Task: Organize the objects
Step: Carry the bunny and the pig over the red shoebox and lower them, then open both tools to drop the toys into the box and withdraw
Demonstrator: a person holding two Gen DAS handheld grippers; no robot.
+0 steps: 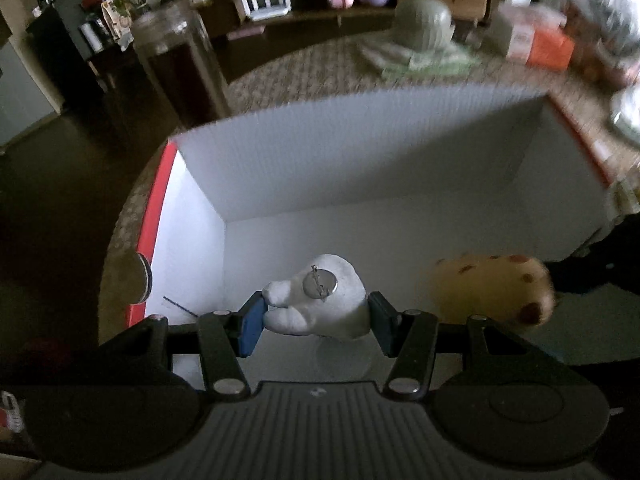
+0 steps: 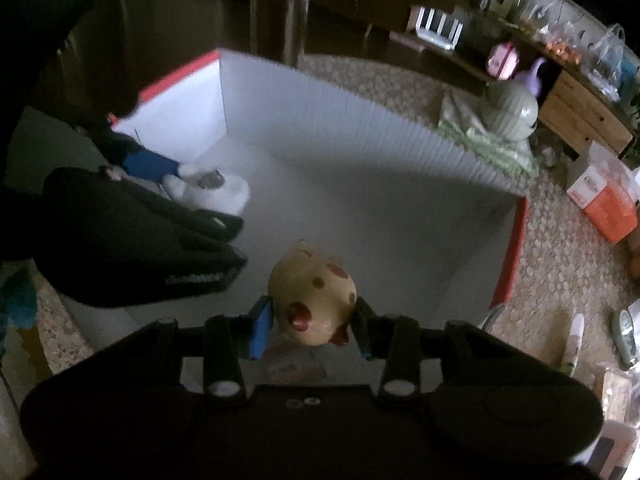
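Over the white box (image 1: 360, 160), the left gripper (image 1: 316, 316) clamps a white plush toy (image 1: 320, 300); the right gripper (image 2: 312, 324) clamps a spotted yellow plush (image 2: 316, 292). The box floor beneath both toys is hidden, and the far room blurs.

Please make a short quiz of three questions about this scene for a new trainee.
1. True or false: the left gripper holds the white plush toy.
2. What does the right gripper hold? A) an orange carton B) a yellow spotted plush toy C) a glass jar
3. Fill in: both toys are held above the inside of the white ____ with the red rim.

Key:
1. True; its pads press on the toy from both sides.
2. B, the yellow spotted plush toy.
3. box.
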